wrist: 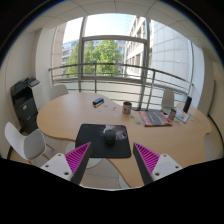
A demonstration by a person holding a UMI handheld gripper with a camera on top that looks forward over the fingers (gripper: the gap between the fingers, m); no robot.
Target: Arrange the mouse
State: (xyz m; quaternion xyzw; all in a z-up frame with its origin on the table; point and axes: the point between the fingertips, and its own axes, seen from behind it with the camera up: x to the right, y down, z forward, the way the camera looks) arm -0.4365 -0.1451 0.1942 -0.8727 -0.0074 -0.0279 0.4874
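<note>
A dark mouse (110, 136) sits on a black mouse mat (104, 141) near the front edge of a round wooden table (60, 118). My gripper (112, 156) is held above the table's front edge, just short of the mat. Its two fingers, with magenta pads (78, 156), stand wide apart and hold nothing. The mouse lies ahead of the fingers, roughly in line with the gap between them.
A mug (127, 107) and a dark small object (98, 101) stand at the table's far side. Books and a cup (155, 117) lie at the right. White chairs (26, 143) stand around the table. A coffee machine (24, 98) stands at the left wall.
</note>
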